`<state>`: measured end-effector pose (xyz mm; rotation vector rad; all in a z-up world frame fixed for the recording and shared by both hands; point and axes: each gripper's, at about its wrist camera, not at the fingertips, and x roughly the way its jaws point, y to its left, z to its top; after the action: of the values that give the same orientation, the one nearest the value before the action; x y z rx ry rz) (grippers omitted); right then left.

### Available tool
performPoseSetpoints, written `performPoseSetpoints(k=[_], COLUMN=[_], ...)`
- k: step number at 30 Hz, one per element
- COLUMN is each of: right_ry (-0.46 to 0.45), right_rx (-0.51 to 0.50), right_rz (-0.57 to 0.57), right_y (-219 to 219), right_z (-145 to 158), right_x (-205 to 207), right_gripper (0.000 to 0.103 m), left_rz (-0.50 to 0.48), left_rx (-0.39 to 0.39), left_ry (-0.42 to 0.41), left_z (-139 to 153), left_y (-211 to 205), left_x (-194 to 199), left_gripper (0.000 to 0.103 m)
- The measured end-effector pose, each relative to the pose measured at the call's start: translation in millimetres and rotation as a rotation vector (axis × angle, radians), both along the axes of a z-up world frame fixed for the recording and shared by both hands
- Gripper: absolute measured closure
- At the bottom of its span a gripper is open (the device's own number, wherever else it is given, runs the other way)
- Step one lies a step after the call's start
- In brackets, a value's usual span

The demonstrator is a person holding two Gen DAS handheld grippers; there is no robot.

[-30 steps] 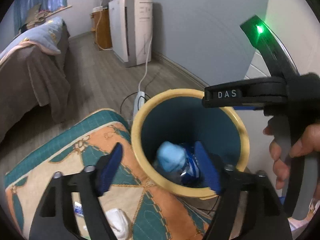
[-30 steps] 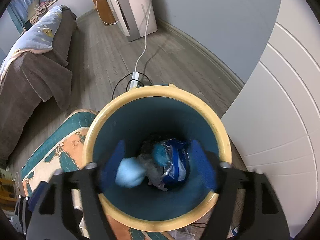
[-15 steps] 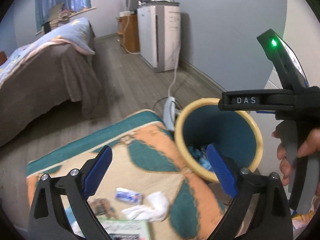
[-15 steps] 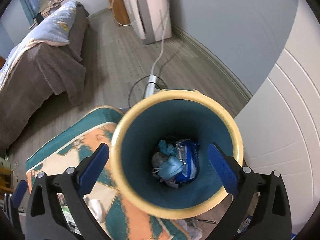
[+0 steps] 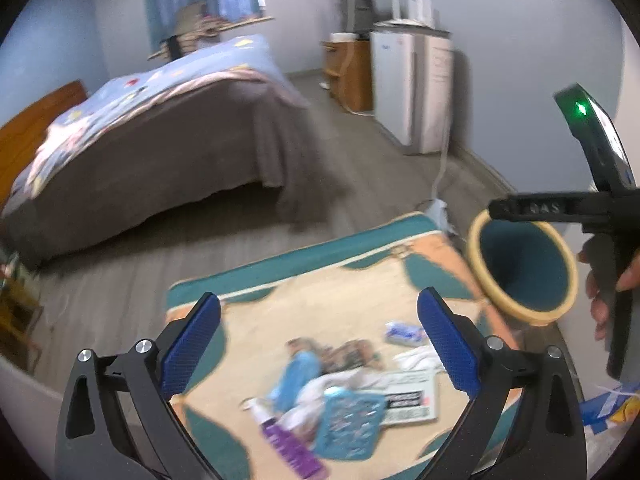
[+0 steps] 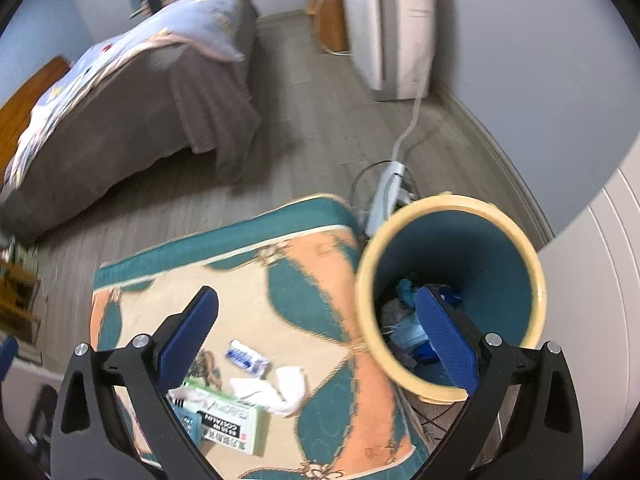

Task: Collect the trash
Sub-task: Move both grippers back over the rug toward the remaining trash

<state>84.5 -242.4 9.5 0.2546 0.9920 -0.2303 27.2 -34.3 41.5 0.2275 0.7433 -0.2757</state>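
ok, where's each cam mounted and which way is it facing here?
Left wrist: on the left gripper, angled down over the rug and the litter on it; both open blue fingers show, plus the right gripper's body and the hand holding it.
Right wrist: on the right gripper, angled down at the rug edge and into the bin; only its own open fingers show.
Shared: rug, bin, white tissue, printed box, bed, white appliance.
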Motion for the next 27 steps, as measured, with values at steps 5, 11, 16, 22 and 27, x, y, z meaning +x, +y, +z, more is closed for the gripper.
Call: performPoseSetpoints(k=[5, 11, 16, 22, 27], right_ry=[0.031, 0.077, 0.123, 0.136, 0.134], right_rx=[-0.057, -0.031, 0.003, 0.009, 0.050], right_rz=[0.085, 0.103, 0.102, 0.090, 0.096], right_y=[26, 37, 43, 57, 82], right_z=[-15, -34, -48, -51, -52], right_x=[5, 7, 8, -4, -22], right_gripper=[0.006, 0.006, 0.006, 0.006, 0.006], left_rz=[0.150, 0.232, 0.251, 0.244, 0.264], left_rx=[-0.042, -0.063, -0.106, -0.050, -0.096], left_ry=[-0.025, 0.002, 0.070, 0.074, 0.109], left_z=[-8, -18, -36, -47, -50], left_y=[55, 92, 108, 119, 139], left_x=[5, 19, 27, 23, 13], left_gripper=[0.006, 0.006, 0.006, 0.005, 0.005])
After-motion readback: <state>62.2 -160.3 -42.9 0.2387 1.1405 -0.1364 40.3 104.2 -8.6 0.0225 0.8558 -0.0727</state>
